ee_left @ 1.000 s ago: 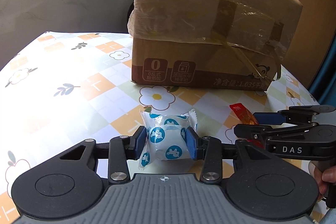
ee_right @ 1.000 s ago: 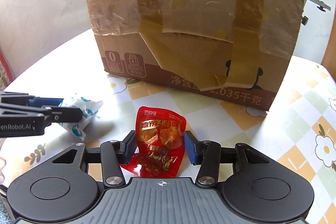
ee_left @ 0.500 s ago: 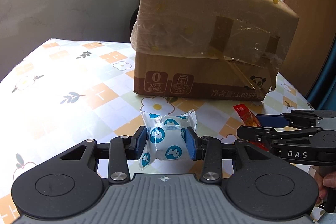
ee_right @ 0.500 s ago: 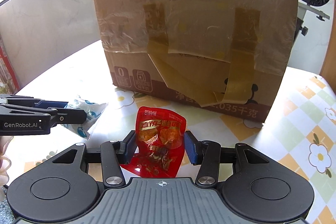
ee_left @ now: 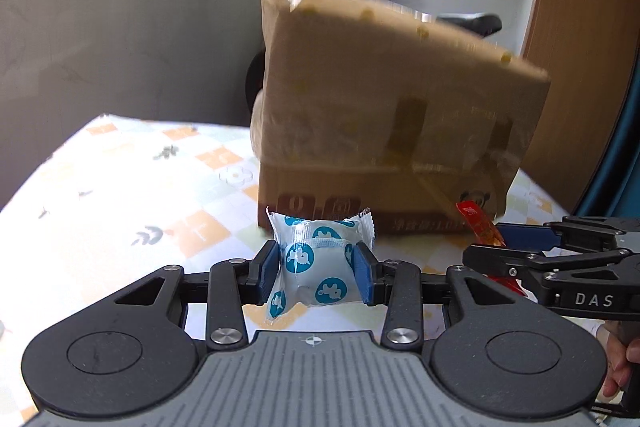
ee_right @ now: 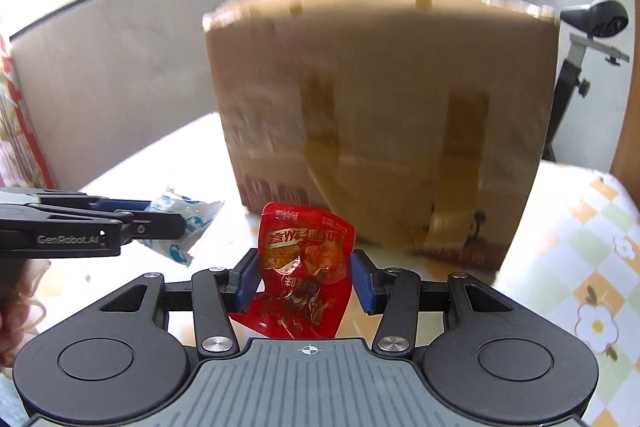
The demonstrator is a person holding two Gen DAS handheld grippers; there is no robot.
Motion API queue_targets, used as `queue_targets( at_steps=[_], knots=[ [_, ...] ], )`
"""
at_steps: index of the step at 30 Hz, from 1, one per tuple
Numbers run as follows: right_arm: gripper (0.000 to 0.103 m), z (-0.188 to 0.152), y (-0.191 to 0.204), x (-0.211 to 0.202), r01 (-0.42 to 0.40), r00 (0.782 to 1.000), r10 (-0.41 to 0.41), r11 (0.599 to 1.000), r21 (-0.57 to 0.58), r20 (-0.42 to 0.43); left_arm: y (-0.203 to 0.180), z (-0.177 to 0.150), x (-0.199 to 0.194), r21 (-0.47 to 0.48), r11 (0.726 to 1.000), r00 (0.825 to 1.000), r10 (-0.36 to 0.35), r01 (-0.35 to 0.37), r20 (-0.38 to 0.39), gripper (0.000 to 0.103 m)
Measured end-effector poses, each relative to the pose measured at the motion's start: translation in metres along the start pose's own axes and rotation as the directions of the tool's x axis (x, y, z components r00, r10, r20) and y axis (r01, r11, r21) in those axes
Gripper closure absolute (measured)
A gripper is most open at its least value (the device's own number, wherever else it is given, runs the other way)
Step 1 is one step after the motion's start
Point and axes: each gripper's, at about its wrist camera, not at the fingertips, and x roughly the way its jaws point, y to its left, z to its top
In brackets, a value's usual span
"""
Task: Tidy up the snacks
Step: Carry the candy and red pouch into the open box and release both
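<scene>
Black tongs [ee_left: 316,273] are showing blue pads [ee_left: 269,270], silver screws and a ribbed grey base; the right tongs [ee_right: 306,281] are matching.

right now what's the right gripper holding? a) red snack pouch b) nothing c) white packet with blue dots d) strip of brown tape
a: in the right wrist view the right gripper has its blue pads pressed on the red snack pouch, while the white packet with blue dots sits in the left gripper.
</scene>
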Motion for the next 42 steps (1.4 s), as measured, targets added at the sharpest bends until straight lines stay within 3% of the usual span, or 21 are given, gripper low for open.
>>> queue_targets(
  at_steps=[5, 9, 17, 20, 24, 29, 35, 38, 42],
  knots=[
    [0.058, 0.035, -0.002, -0.029, -0.022, 0.992, 0.021, 1.0, 0.003, 0.125, -0.001, 0.036, -0.023, -0.005, 1.0, 0.994, -0.014, 0.014, 0.11, 0.061],
    [0.058, 0.072, -0.012, -0.045, -0.024, 0.975, 0.024, 1.0, -0.003, 0.222, -0.01, 0.074, -0.037, 0.023, 0.999, 0.975, -0.027, 0.023, 0.218, 0.061],
    [0.058, 0.151, -0.052, -0.034, 0.068, 0.949, -0.051, 0.997, -0.044, 0.31, -0.034, 0.152, -0.018, 0.06, 0.995, 0.937, -0.096, 0.081, 0.336, 0.061],
    [0.058, 0.17, -0.068, -0.016, 0.11, 0.952, -0.093, 0.993, -0.043, 0.293, -0.047, 0.171, 0.002, 0.086, 0.993, 0.935, -0.103, 0.078, 0.338, 0.061],
    [0.058, 0.18, -0.086, 0.009, 0.156, 0.959, -0.143, 0.987, -0.033, 0.246, -0.058, 0.186, 0.033, 0.113, 0.992, 0.949, -0.09, 0.059, 0.302, 0.061],
    [0.058, 0.173, -0.097, 0.038, 0.184, 0.971, -0.177, 0.982, -0.031, 0.162, -0.053, 0.187, 0.06, 0.092, 0.995, 0.974, -0.067, 0.048, 0.216, 0.06],
    [0.054, 0.158, -0.096, 0.051, 0.194, 0.977, -0.19, 0.98, -0.036, 0.1, -0.045, 0.178, 0.075, 0.114, 0.993, 0.99, -0.044, 0.028, 0.137, 0.055],
    [0.053, 0.155, -0.095, 0.05, 0.207, 0.975, -0.202, 0.977, -0.048, 0.094, -0.041, 0.177, 0.071, 0.134, 0.991, 0.989, -0.031, 0.012, 0.141, 0.036],
    [0.03, 0.156, -0.097, 0.039, 0.211, 0.972, -0.207, 0.977, -0.026, 0.107, -0.039, 0.182, 0.057, 0.15, 0.989, 0.987, -0.03, 0.006, 0.157, 0.018]
  ],
)
